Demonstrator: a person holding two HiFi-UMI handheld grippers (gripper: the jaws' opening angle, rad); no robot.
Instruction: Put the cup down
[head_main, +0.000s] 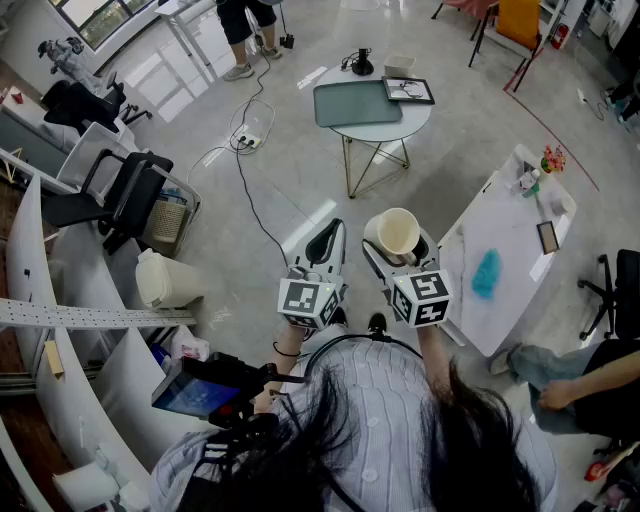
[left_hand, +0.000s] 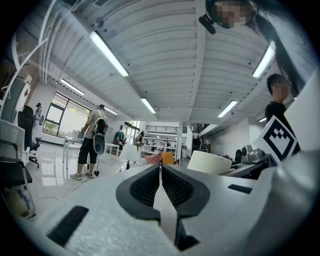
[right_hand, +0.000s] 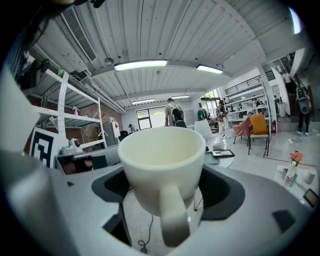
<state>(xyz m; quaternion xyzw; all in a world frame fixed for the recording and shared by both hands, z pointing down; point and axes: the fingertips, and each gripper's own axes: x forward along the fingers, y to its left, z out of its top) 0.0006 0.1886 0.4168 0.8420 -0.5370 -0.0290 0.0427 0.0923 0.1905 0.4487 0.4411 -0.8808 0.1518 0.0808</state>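
Grips the cream ceramic cup (head_main: 398, 233) (right_hand: 162, 160) in the right gripper (head_main: 397, 250), jaws spread wide and pressed on its sides, rim up, likely to carry it steady. Hangs mid-frame above the grey floor (head_main: 290, 190), just left of the white rectangular table (head_main: 512, 262). Holds the left gripper (head_main: 328, 240) (left_hand: 161, 172) alongside, jaws together on nothing, level; right tipped slightly down.

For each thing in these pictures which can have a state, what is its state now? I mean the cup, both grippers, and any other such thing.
Cup: upright, empty, held in the air, handle toward the right gripper's camera.
Right gripper: jaws wide, closed on the Cup's sides.
Left gripper: jaws together, nothing between them.
Tablet: screen lit.
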